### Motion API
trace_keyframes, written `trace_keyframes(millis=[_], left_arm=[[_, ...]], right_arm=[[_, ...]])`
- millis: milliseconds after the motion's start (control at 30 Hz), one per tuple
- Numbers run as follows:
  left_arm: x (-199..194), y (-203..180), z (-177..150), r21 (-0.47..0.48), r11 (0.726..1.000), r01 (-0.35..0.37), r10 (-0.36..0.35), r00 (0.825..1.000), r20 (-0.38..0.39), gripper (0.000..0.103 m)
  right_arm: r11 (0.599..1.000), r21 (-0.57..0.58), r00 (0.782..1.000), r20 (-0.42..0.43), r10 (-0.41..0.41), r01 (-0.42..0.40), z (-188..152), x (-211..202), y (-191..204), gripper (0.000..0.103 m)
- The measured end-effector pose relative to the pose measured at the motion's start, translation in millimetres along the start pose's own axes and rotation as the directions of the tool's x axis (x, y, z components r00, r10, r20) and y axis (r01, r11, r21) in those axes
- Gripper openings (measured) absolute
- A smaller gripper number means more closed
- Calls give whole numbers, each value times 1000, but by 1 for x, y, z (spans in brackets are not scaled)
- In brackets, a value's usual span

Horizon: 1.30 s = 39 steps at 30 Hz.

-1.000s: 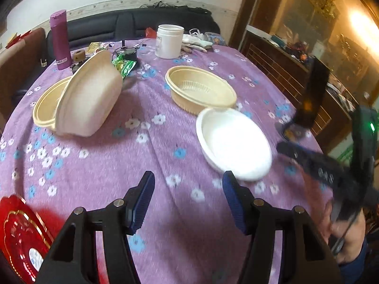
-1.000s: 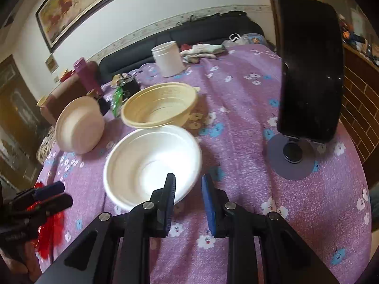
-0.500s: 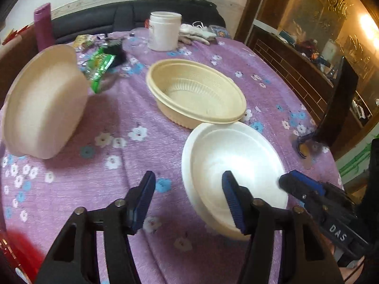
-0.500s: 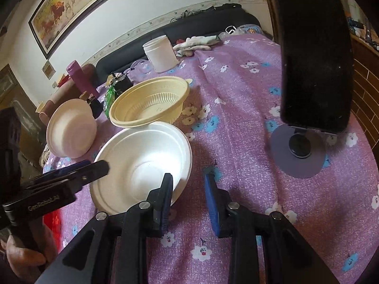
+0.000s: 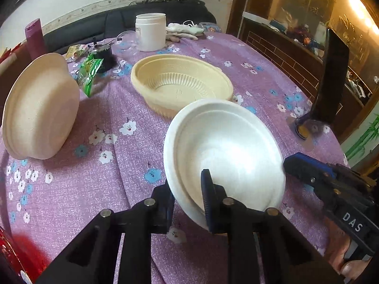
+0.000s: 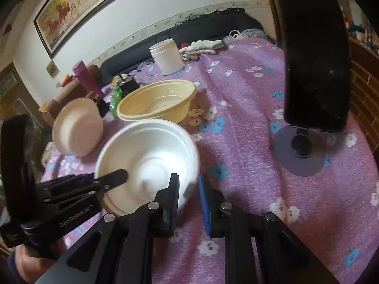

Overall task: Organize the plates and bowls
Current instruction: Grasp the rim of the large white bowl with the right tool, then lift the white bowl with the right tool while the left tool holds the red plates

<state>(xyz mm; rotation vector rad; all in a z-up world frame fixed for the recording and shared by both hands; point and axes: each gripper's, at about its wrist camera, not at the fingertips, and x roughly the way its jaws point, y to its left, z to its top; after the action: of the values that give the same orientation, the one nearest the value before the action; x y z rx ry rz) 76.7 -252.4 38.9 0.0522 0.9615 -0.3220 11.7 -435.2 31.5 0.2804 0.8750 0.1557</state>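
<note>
A white foam bowl sits tilted on the purple flowered tablecloth. My left gripper is shut on its near rim, one finger inside and one outside. My right gripper is at the bowl's opposite rim. Its jaws are closing with the rim's edge between the tips, and a sliver of cloth still shows beside the right pad. Just behind the white bowl stands a yellow ribbed bowl. A beige bowl leans on its side at the left.
A black phone on a round stand rises at the right. At the back are a white jar, a purple bottle and a green packet. A red plate lies at the near left edge.
My left gripper moved forward to the white bowl and shut on its near rim, tilting the bowl. The right gripper stayed put, with its jaws a little narrower.
</note>
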Motion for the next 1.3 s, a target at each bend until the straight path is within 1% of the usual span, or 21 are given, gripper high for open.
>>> trace_keyframes(millis=[33, 100, 133, 167, 233, 267, 300, 333, 367, 433, 500, 533, 667, 733, 800, 867, 1033, 1167, 1300], left_arm=[[1, 1, 0, -4, 1000, -2, 2, 1000, -3, 20], [3, 2, 1, -6, 1000, -10, 10, 1000, -9, 20], [4, 4, 1, -10, 1000, -14, 14, 1000, -10, 20], [5, 5, 1, -13, 1000, -18, 18, 1000, -13, 20], [7, 7, 0, -15, 1000, -17, 17, 1000, -16, 20], [8, 8, 0, -14, 1000, -14, 14, 1000, -16, 20], [9, 8, 1, -12, 1000, -6, 5, 1000, -15, 22], [10, 7, 0, -8, 1000, -2, 2, 1000, -12, 22], [11, 5, 0, 0, 1000, -6, 6, 1000, -11, 22], [9, -3, -2, 31, 999, -22, 22, 1000, -1, 20], [1, -9, -5, 60, 997, -40, 38, 999, 19, 20], [-3, -11, -6, 65, 997, -32, 30, 999, 24, 21], [-27, -18, -22, 95, 995, -11, 6, 999, 47, 21], [-36, -22, -34, 114, 993, -15, 9, 999, 53, 22], [-44, -25, -47, 122, 992, -13, 7, 999, 47, 23], [-51, -26, -61, 123, 992, 1, -6, 999, 34, 27], [-69, -28, -96, 133, 991, 13, -15, 1000, 14, 29], [-77, -26, -116, 148, 989, -14, 12, 1000, 15, 29], [-69, -21, -128, 130, 991, -16, 16, 1000, 0, 29]], right_arm=[[1000, -4, 1000, 0, -13, 13, 0, 1, -1, 19], [999, 31, 1000, -11, -16, 16, 1, 4, -7, 31], [999, 46, 1000, -15, 1, 0, 0, 6, -10, 44], [999, 50, 1000, -20, 2, -1, 1, 9, -12, 53], [998, 55, 999, -33, -5, 6, 0, 15, -13, 53], [998, 64, 999, -35, 22, -20, 0, 18, -14, 53], [998, 65, 999, -40, 29, -26, 0, 20, -14, 53], [998, 61, 999, -46, 28, -25, -1, 23, -12, 40], [997, 60, 998, -48, 46, -43, 0, 25, -10, 24], [998, 54, 998, -50, 45, -43, -2, 25, -4, 16], [999, 33, 999, -34, 19, -18, -4, 18, 3, 16], [1000, 27, 1000, -22, 16, -15, -5, 12, 5, 16], [998, 41, 999, -2, 49, -49, -13, -13, 4, 16], [997, 40, 998, -3, 62, -62, -19, -24, 5, 16], [997, 32, 997, -6, 74, -74, -27, -35, 8, 16], [997, 17, 997, -6, 79, -79, -37, -46, 14, 16], [996, -22, 996, -12, 92, -92, -59, -67, 30, 17], [993, -33, 993, -35, 109, -110, -77, -71, 38, 18], [993, -31, 992, -66, 112, -114, -90, -63, 42, 18]])
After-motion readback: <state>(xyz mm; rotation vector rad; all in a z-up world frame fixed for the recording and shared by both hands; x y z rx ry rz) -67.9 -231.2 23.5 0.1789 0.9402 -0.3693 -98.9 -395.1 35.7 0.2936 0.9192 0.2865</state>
